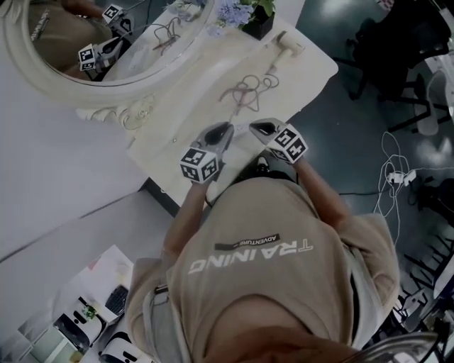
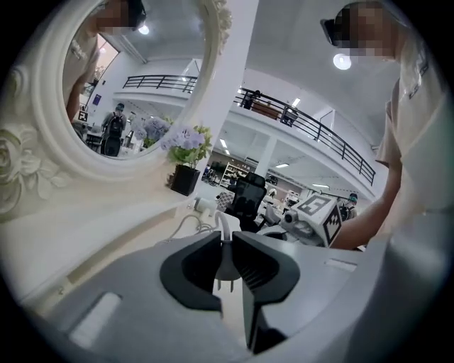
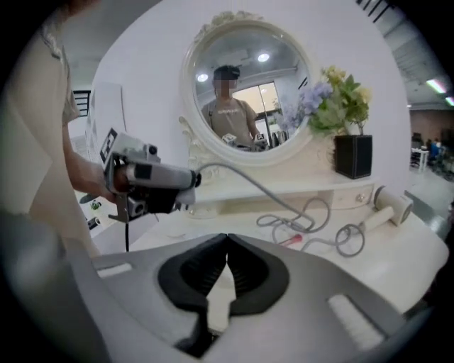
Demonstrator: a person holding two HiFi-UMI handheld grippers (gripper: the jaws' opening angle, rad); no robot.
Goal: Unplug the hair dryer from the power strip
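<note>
**Plug out and held in the left gripper**

The left gripper (image 2: 227, 238) has its jaws clamped on the plug (image 2: 226, 261). The two metal prongs stick out bare below the pads and sit in no socket. From the plug the cord (image 3: 271, 188) hangs through the air down to a loose tangle in the middle of the table (image 1: 312, 71). It then runs on to the hair dryer (image 1: 287, 45), which lies at the far edge beside the flower pot (image 1: 257, 21).

The right gripper (image 3: 227, 238) has its jaws together with nothing between them. It hangs just beside the left one, above the near edge of the table. No view shows the power strip clearly, so I cannot tell where it lies.

With the prongs free, the pull itself looks done. The next move probably calls for lowering the plug onto a bare part of the table top and parting the jaws to let it go. The cord should be kept slack so it does not drag the hair dryer.
</note>
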